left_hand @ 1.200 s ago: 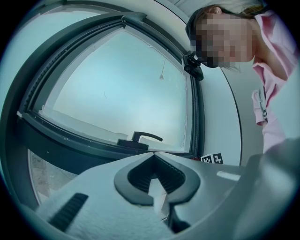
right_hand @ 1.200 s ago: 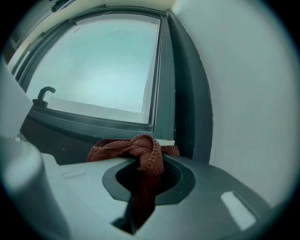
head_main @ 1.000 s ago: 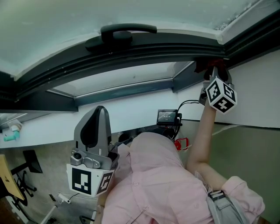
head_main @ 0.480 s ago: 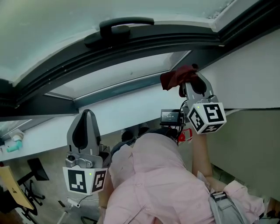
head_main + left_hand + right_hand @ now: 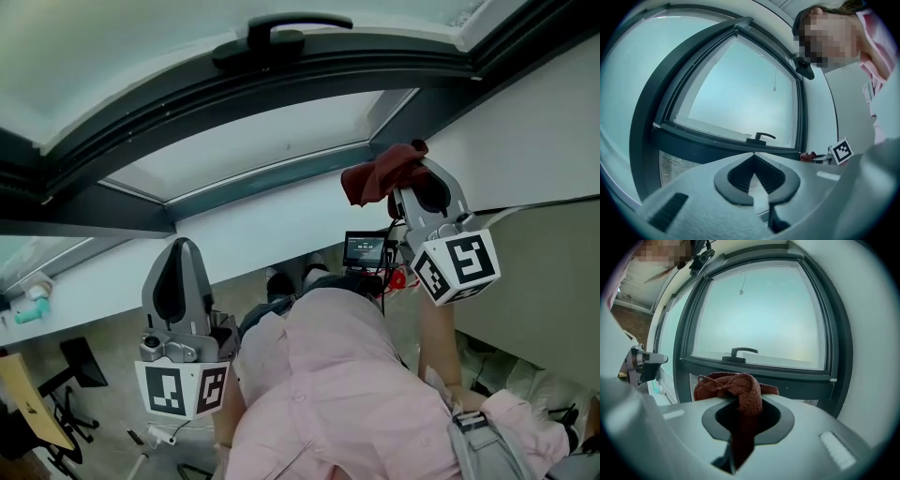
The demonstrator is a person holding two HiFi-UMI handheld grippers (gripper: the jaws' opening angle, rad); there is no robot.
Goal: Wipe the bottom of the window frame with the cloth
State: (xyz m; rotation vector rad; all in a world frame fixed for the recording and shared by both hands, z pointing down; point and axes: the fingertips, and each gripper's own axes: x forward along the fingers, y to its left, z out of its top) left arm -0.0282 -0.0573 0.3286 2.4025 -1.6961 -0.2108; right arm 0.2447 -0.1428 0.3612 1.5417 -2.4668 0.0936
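1. Cloth (image 5: 733, 385), pinched in right tongs (image 5: 740, 401), has pulled back from the window frame (image 5: 787, 375); no contact now.
2. Left tongs (image 5: 753, 159): pressed together, empty.
3. Wiping appears paused or finished.

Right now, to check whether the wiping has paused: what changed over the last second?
The right gripper, shut on the red cloth, came down and leftward off the right corner of the window frame and now hangs clear of it. The left gripper stayed low, shut and empty, and the window handle did not move.
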